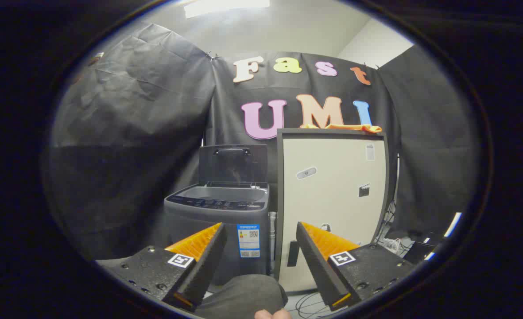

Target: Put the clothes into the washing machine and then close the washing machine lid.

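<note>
I see the washing machine (219, 221) in smooth grey plastic with a glossy top panel, the cabinet (332, 195) door matt cream, an orange cloth (352, 128) soft on top.

Pale cabinet (332, 195) beside machine; stickers on door; cables (394, 243) on floor at right.

No legible text, washing machine (226, 212) sticker too small to read
</note>
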`<action>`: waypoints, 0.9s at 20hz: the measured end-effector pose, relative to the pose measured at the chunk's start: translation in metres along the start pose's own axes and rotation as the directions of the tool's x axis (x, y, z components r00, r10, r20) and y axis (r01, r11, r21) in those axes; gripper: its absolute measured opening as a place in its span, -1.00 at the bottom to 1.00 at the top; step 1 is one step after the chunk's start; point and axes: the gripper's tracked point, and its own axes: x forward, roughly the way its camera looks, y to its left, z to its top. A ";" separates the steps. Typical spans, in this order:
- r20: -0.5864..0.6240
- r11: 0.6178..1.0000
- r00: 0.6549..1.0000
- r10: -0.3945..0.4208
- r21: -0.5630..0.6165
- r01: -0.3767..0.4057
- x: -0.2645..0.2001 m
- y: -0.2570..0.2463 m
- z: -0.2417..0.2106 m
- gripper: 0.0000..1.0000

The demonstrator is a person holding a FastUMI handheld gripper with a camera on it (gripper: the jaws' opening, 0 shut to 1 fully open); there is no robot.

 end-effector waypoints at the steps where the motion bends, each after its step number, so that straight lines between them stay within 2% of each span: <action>1: 0.001 1.000 1.000 -0.002 0.000 0.002 0.000 0.000 0.000 0.92; 18: -0.003 0.999 1.000 -0.026 0.020 0.026 0.001 -0.009 -0.001 0.92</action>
